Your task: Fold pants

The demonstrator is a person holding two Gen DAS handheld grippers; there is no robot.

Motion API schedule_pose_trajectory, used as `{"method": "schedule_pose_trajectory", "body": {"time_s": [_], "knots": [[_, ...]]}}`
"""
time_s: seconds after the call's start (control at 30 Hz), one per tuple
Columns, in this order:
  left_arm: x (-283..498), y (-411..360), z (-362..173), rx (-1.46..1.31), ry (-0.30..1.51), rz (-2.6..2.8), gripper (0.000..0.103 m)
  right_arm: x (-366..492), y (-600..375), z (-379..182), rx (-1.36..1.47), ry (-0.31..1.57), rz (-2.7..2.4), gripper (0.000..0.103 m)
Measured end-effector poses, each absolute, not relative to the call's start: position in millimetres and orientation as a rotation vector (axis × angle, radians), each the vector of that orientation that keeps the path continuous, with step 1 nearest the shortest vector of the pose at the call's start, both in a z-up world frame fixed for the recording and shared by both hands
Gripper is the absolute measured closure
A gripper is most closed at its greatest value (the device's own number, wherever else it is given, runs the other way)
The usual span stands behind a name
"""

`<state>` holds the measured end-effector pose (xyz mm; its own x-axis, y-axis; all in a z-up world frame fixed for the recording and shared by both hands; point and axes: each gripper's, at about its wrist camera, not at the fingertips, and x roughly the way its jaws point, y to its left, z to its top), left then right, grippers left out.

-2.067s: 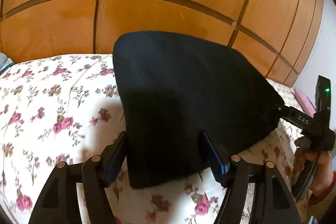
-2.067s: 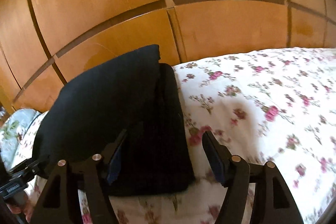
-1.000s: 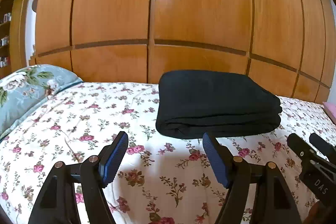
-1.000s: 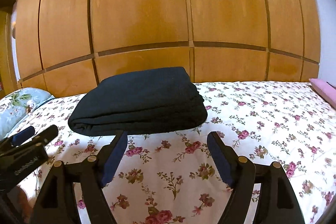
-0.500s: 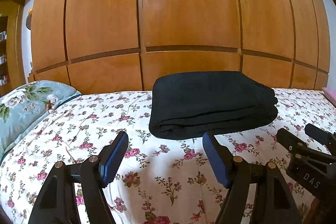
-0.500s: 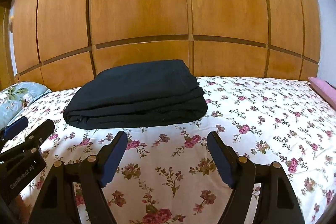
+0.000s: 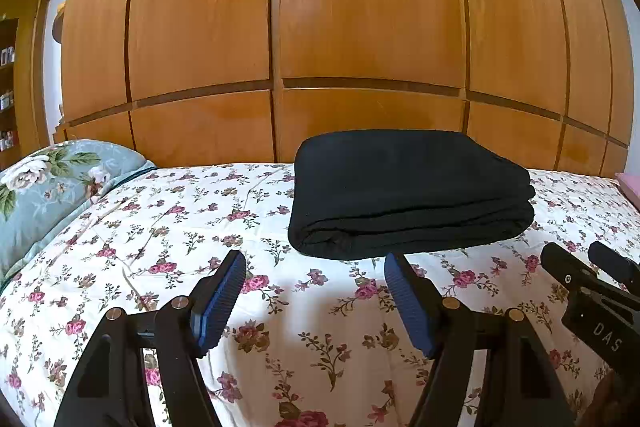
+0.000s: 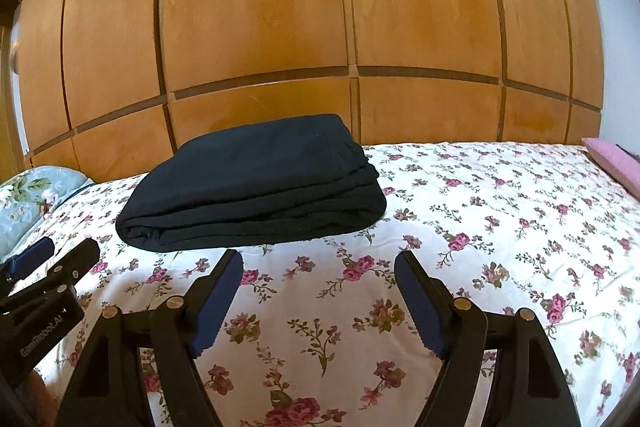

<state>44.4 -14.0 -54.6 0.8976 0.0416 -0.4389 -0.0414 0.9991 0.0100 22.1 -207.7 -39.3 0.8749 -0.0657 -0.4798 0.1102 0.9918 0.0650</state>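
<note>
Currently the black knit pants (image 7: 408,193), folded into a thick rectangular bundle, lie flat on the white rose-print bedspread (image 7: 168,227), just ahead of both tools and touching neither.

Left wrist view: left tool (image 7: 316,293) has its blue ribbed pads spread wide, nothing between them, bedspread visible through the gap. Pants sit ahead and slightly right of this tool. Only this view shows the folded edge's stacked layers from the left corner, the full pale blue floral pillow (image 7: 44,187) far left of the tool, and a sliver of shelving with small bottles (image 7: 7,99) at the left border. Right tool (image 7: 592,279) enters at lower right, black body marked "DAS"; its two tips stand apart.

Right wrist view: right tool (image 8: 320,289) likewise released, pads wide apart, empty. Pants sit ahead and to the left of it. Only this view shows the long bare stretch of bedspread to the tool's right and more of the pink cushion (image 8: 612,163) at the far right edge. Left tool (image 8: 52,259) appears at lower left, tips apart, lettering on its body.

Both views: glossy orange-brown wooden wardrobe panels (image 8: 280,27) rise behind the bed, with a lamp glare near the top.
</note>
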Motion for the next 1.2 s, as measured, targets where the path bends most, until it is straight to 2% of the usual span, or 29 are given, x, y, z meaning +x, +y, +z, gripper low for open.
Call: {"method": "schedule_pose_trajectory", "body": {"time_s": [1.2], "knots": [[45.6,-13.8,-55.8,0.001,0.464,0.052,0.03,22.2,-205.8,-41.7,0.105,0.508,-0.11,0.025]]}}
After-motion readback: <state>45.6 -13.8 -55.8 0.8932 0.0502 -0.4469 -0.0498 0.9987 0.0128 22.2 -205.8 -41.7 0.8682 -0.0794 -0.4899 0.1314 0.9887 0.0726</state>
